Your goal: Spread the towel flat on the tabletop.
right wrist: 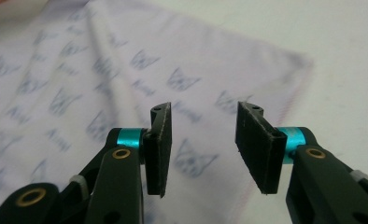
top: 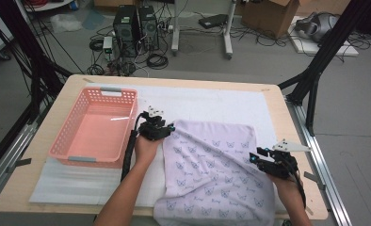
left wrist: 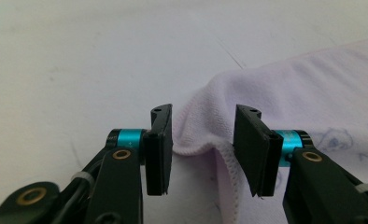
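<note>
Between left hand-held gripper [left wrist: 203, 149] spread jaws: towel [left wrist: 313, 93] corner, unpinched; right hand-held gripper [right wrist: 203, 149] spread.

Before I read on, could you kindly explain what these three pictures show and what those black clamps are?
A person at a table holds a hand-held gripper in each hand: a tool with two black jaws. The high view looks down on the table from above. The other two pictures come from cameras riding on each tool, looking along its jaws. On the table lie a white mat, an empty pink basket and a lilac towel printed with small blue figures. The left hand-held gripper has its jaws open around the towel's corner. The right hand-held gripper hangs open over the towel's right side. Neither grips anything.
</note>
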